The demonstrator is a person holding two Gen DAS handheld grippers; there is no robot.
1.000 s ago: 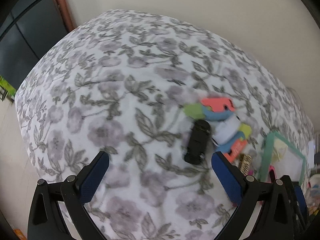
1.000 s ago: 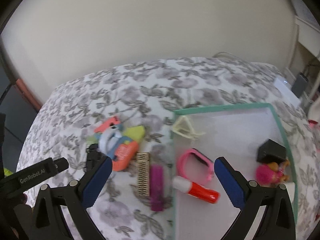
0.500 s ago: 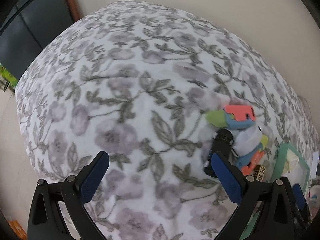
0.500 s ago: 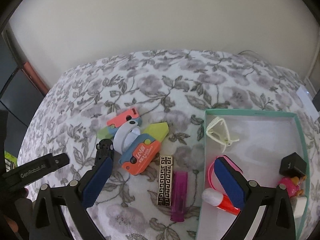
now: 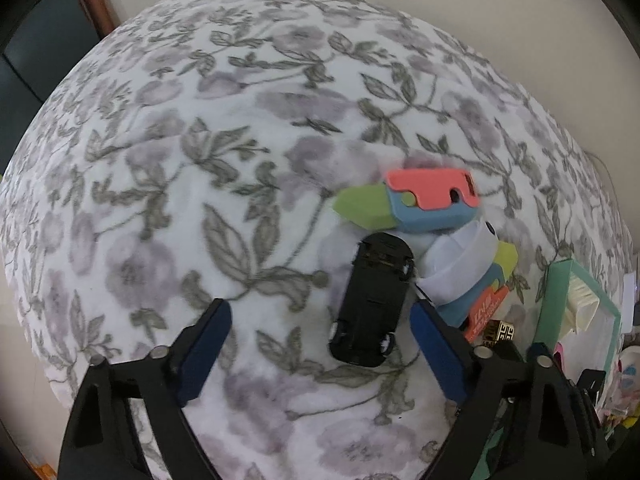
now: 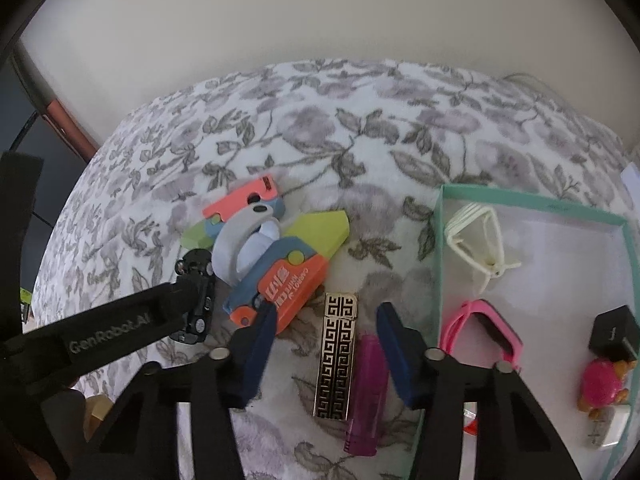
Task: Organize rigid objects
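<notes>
The left gripper (image 5: 320, 320) hovers open over the floral cloth (image 5: 200, 160); the black toy car (image 5: 374, 298) lies upside down just inside its right finger. The right gripper (image 6: 326, 322) is also open, its jaws straddling the top of the gold patterned lighter (image 6: 337, 360), with the purple lighter (image 6: 367, 392) touching that lighter's right side. Left of the lighter crowd 2 carrot knives (image 6: 286, 276) and a tape roll (image 6: 244, 248). Right of it sits the teal tray (image 6: 438, 264).
</notes>
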